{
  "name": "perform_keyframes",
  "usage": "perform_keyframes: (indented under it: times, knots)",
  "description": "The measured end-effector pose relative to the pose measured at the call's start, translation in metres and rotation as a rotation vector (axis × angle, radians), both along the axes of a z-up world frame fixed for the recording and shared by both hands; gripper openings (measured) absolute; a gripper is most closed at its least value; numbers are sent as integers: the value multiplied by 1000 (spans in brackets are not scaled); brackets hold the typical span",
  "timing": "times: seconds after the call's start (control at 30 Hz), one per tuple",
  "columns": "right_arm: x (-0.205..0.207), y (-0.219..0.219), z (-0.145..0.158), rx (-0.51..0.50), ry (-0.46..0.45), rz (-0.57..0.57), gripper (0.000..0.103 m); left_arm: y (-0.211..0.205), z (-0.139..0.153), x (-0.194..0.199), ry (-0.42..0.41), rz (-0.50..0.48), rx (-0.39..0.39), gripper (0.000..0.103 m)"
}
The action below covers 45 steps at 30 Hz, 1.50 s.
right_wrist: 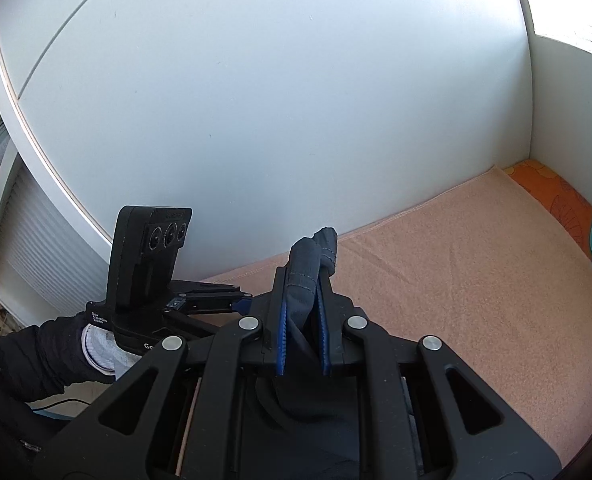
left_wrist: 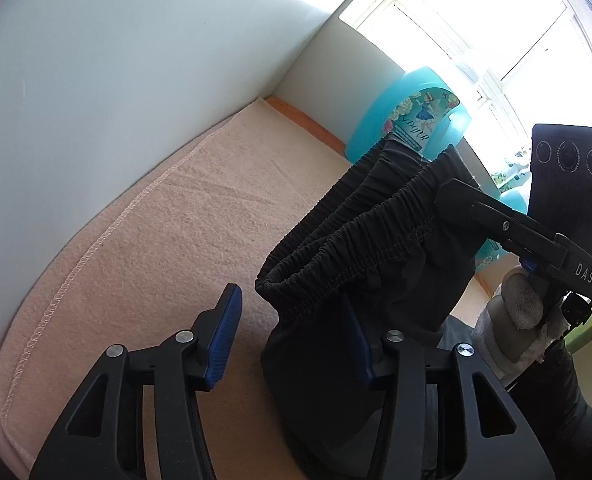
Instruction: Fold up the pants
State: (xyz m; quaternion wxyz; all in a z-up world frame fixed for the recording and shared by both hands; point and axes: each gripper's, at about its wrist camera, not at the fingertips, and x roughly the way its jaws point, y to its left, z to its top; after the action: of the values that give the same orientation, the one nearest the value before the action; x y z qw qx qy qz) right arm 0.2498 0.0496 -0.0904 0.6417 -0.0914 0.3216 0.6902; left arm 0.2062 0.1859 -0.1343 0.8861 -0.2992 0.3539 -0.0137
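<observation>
Nearest in the left wrist view, the left gripper (left_wrist: 292,340) is seen with its blue-padded fingers (left_wrist: 226,340) spread wide; the black pants (left_wrist: 356,248) hang against the inner face of its right finger, and nothing is pinched between the two. The gathered elastic waistband (left_wrist: 336,240) is lifted above a peach blanket (left_wrist: 156,220) and stretched toward the right gripper (left_wrist: 456,196), by which the far end of the fabric is held. A gloved hand (left_wrist: 524,304) is seen on that tool's handle.

In the right wrist view, the right gripper (right_wrist: 302,312) is closed narrowly on a bunched fold of the pants (right_wrist: 308,276), whose stitched edge sticks out past the fingertips. The left gripper (right_wrist: 216,300) is visible to the left, just beside it, held by a gloved hand (right_wrist: 100,348).

Beyond the blanket (right_wrist: 456,280), a white wall (right_wrist: 256,100) is met, and a turquoise container (left_wrist: 408,120) stands near a bright window (left_wrist: 496,20).
</observation>
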Motion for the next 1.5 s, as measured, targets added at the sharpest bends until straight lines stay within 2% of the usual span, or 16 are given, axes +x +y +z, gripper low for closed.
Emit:
perform_keyframes:
  times: [0.03, 0.1, 0.17, 0.2, 0.27, 0.4, 0.53, 0.67, 0.9, 1.0, 1.07, 1.1, 1.13, 1.23, 1.33, 1.5]
  knots:
    - [-4, -3, 3, 3, -19, -9, 13, -4, 4, -1, -14, -9, 26, 48]
    - [-4, -13, 8, -1, -43, -13, 13, -8, 11, -2, -14, -28, 44, 55]
    - [-2, -21, 5, -52, -65, -63, 13, -10, 14, -7, -9, -68, 52, 58]
    - [5, -27, 1, -81, -58, -88, 13, -13, 14, -8, 2, -73, 75, 64]
    - [17, -35, -17, -165, -65, -155, 13, -16, 12, -7, 24, -81, 104, 64]
    - [33, -58, -55, -256, -9, -208, 13, -22, 6, -7, 53, -118, 81, 64]
    - [29, -79, -70, -261, 3, -204, 13, -45, 7, 6, 77, -191, 131, 64]
    - [29, -85, -76, -249, 26, -218, 13, -64, 7, 23, 108, -229, 213, 64]
    - [30, -91, -70, -232, 11, -211, 13, -68, -7, 53, 165, -242, 168, 64]
    - [33, -98, -69, -228, 23, -223, 13, -71, -3, 46, 110, -250, 179, 63]
    - [35, -99, -66, -227, 32, -238, 13, -73, 1, 41, 72, -228, 221, 44]
    - [36, -98, -64, -223, 32, -245, 13, -74, 2, 42, 67, -226, 239, 26]
    - [35, -98, -63, -217, 33, -251, 13, -74, 2, 42, 63, -219, 240, 18]
    - [32, -94, -51, -201, 17, -256, 13, -67, 7, 33, 29, -192, 225, 15]
    - [21, -86, -36, -196, -47, -255, 13, -55, 18, 21, -19, -151, 204, 14]
    - [5, -50, 8, -131, -129, -260, 13, -32, 57, -5, -138, -49, 221, 13]
